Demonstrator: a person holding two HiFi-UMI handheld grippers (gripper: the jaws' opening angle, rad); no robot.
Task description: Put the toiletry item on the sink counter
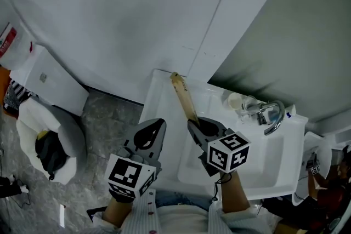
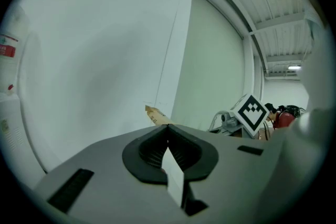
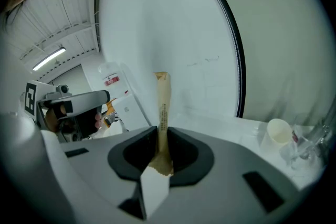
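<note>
Your right gripper (image 1: pixel 193 124) reaches forward, jaws clamped on the tan paper-wrapped toiletry item (image 1: pixel 184 97), which slants over the white sink bench (image 1: pixel 158 98). Your left gripper (image 1: pixel 157 125) hangs alongside, jaws closed and empty, facing the pale wall (image 1: pixel 137 8).

To my left a white toilet (image 1: pixel 30 118) stands on the grey marbled floor (image 1: pixel 107 118), its cistern (image 1: pixel 55 82) against the white wall (image 1: pixel 126 8). Something black (image 1: pixel 48 155) with a bit of yellow rests on it. A red-and-white label (image 1: pixel 6 41) shows at the far left edge. To my right curves a chrome tap (image 1: pixel 274 118), with a paper cup (image 1: pixel 236 100) and a clear tumbler (image 1: pixel 249 108) just beside it
</note>
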